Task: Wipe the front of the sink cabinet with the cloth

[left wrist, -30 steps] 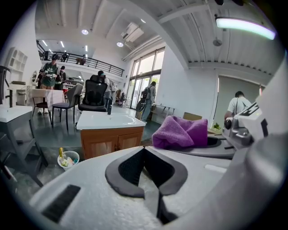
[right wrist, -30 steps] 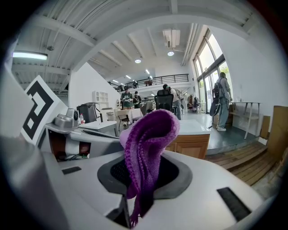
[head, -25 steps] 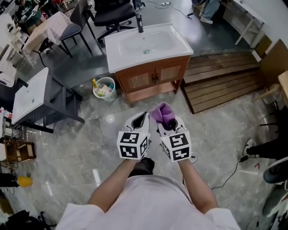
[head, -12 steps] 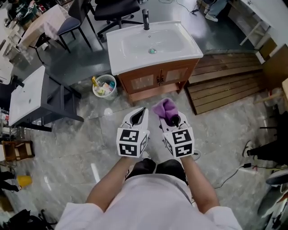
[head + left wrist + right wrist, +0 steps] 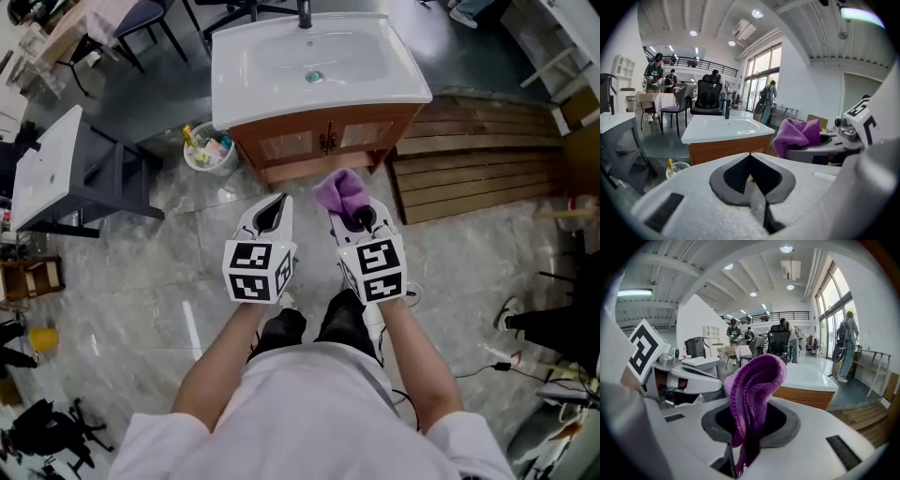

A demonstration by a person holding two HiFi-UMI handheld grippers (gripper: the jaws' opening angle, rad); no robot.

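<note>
Two grippers show side by side low in my head view, held out over a grey stone floor (image 5: 131,281). Furthest left I see a small white table (image 5: 42,169), then a basket (image 5: 208,155) of bottles just beside the left end of the sink cabinet (image 5: 323,142). My left gripper (image 5: 277,201) has its fingers pressed together with nothing between them; its own view shows the two meeting along a seam. The cabinet stands ahead of both grippers and apart from them, its two brown doors facing me under the white sink (image 5: 309,61). My right gripper (image 5: 354,217) has its fingers clamped on the purple cloth (image 5: 339,190), which bunches up out of them in a folded hump and does not touch the cabinet front. Wooden boards (image 5: 478,164) lie on the floor to the right of the cabinet.
</note>
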